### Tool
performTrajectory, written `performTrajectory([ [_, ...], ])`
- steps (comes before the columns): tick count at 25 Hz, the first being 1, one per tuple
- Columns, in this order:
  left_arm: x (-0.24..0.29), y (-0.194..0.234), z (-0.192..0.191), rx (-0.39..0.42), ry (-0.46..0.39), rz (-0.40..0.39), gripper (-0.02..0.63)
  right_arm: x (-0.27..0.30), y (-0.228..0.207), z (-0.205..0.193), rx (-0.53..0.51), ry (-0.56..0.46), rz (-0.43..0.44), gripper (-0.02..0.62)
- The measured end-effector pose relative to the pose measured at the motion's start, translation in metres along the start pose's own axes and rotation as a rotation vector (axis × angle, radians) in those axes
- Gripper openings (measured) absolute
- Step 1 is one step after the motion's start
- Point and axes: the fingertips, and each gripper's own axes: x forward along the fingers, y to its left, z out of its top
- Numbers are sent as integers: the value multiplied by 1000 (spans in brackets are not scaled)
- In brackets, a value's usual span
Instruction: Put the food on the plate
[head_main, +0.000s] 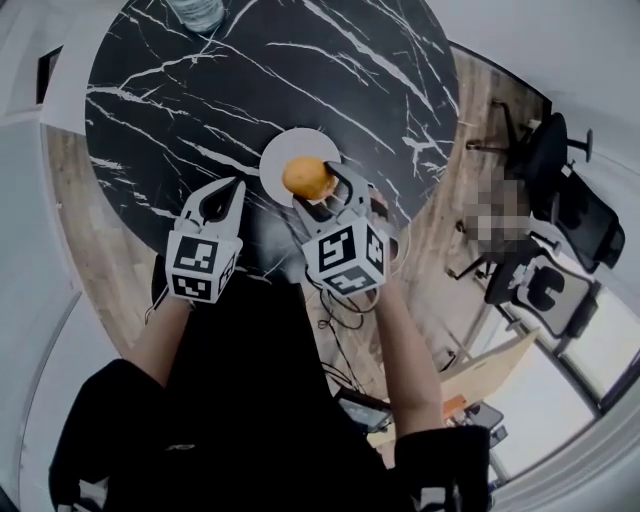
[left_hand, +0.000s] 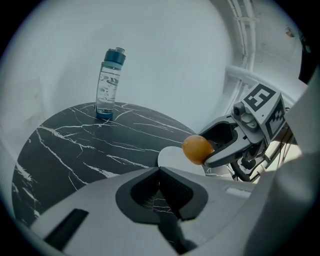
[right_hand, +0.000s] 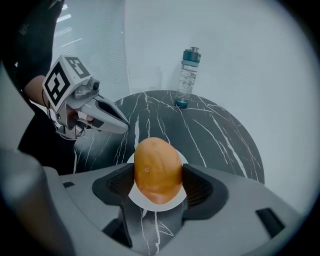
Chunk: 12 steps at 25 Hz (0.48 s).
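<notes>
Right gripper view looks down onto the right gripper, clenched on the food, an orange-brown oval lump pressed between both jaw pads. Directly beneath it lies the white plate, whose rim peeks out around the food. The plate sits at the near edge of a round black table veined with white. In the left gripper view the food hangs clear above the plate, not touching it.

The left gripper hovers just to the left of the plate, over the table's near edge. Its jaws are closed tip to tip with nothing between them.

At the far side of the table, well apart from both grippers, a clear water bottle with a blue-green cap stands upright.
</notes>
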Motion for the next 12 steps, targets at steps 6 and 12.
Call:
performTrajectory([
  [6,2,4,-7,-19,12,20,0,15,2,-4,0,21,26,293],
  [12,5,3,-7,-19,12,22,0,24,1,-9,13,32,40,293],
])
